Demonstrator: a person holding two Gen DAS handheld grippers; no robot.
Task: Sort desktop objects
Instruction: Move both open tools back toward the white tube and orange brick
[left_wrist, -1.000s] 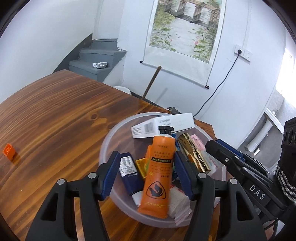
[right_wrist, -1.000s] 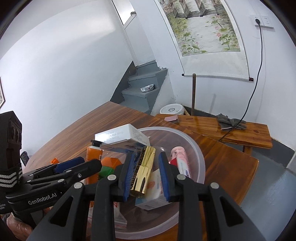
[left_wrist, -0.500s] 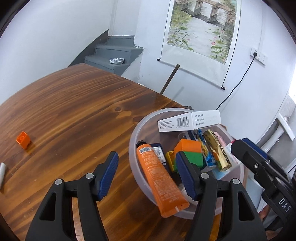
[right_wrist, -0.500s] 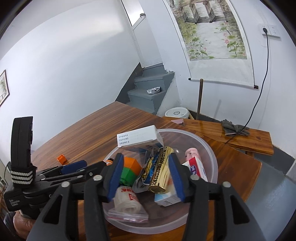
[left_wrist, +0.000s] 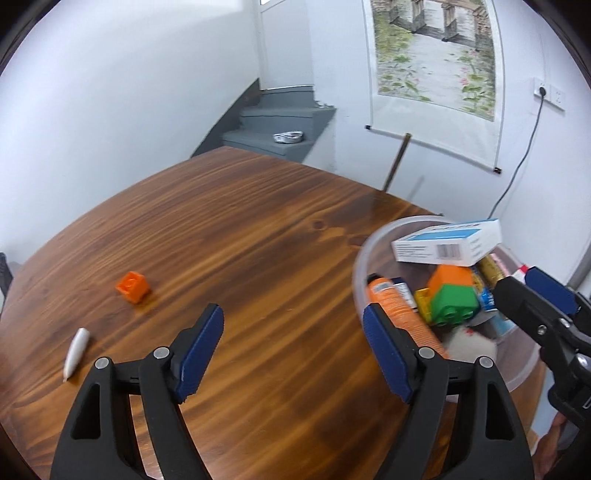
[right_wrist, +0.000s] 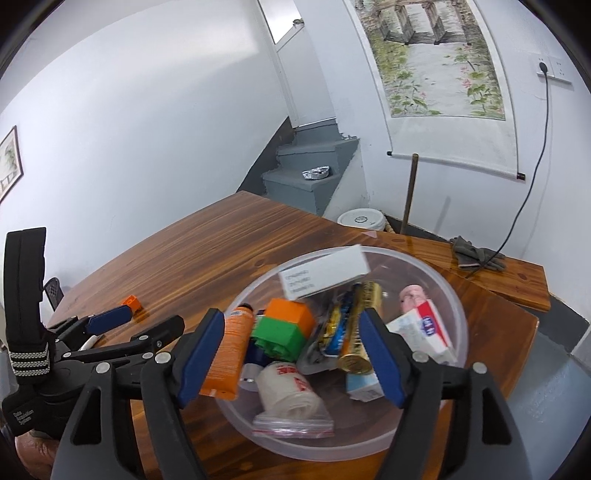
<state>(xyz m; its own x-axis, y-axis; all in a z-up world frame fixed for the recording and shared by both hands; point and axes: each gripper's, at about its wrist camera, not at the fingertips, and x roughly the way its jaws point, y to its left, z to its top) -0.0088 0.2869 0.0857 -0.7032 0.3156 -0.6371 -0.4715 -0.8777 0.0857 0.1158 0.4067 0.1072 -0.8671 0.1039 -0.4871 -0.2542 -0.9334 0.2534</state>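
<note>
1 clear bowl (right_wrist: 456, 306) of sorted items, 2 strays out on the wooden surface (left_wrist: 258, 236).

The bowl holds 1 orange tube (right_wrist: 232, 341), 1 orange-and-green block (right_wrist: 286, 326), 1 white box (right_wrist: 323, 275), 1 gold tube (right_wrist: 360, 328), 1 bagged white roll (right_wrist: 288, 393) and more cartons. At far left, 1 orange cube (left_wrist: 132, 286) and 1 white pen (left_wrist: 75, 349) lie apart. The left gripper (left_wrist: 293, 349) and right gripper (right_wrist: 291, 356) have each just spread their fingers wide; both hold nothing, the right's above the bowl.
</note>
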